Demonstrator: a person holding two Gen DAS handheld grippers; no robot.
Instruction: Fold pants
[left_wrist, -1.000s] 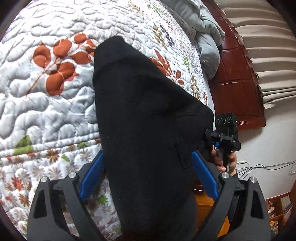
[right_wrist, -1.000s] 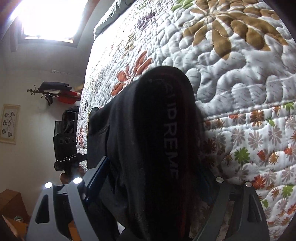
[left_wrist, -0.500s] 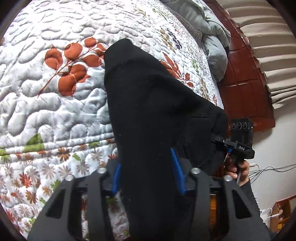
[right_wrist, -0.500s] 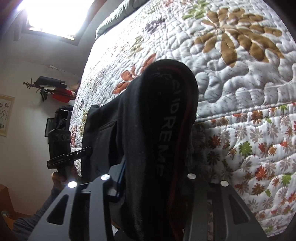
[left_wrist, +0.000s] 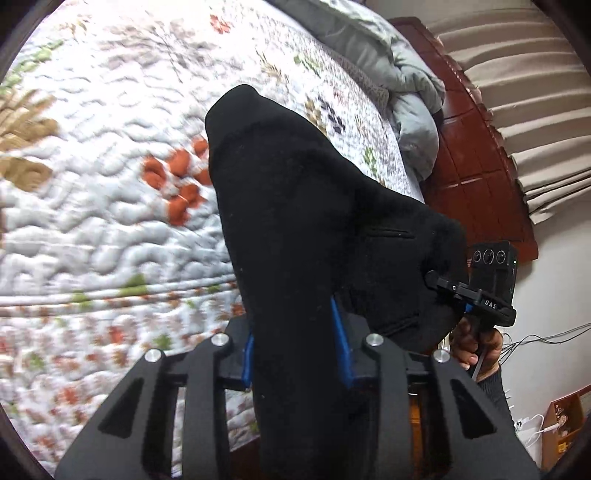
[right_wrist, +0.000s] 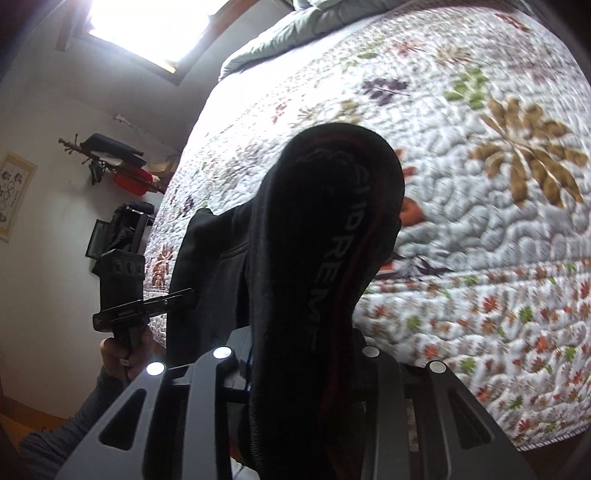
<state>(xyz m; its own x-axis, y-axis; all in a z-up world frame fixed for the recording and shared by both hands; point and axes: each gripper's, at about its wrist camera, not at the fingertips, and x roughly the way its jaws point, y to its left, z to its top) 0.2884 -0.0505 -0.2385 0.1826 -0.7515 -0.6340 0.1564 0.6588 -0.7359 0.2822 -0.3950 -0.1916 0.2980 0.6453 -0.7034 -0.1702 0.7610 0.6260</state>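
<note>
On the black pants (right_wrist: 325, 258) pale letters run along the waistband; "PREME" is readable. The right gripper (left_wrist: 480, 295) carries a small white label "DAS".

Illumination is daylight from the window (right_wrist: 147, 29) at 11 o'clock in the right wrist view, where it is overexposed to pure white and leaves the adjacent wall dim. The quilt (right_wrist: 480, 221) is evenly lit, with motion blur toward 3 o'clock. In the left wrist view the quilt (left_wrist: 92, 203) is smeared by blur from 8 to 11 o'clock. The black pants (left_wrist: 295, 221) register as near-featureless shadow. Fisheye curvature and dark vignetting occupy all corners.
</note>
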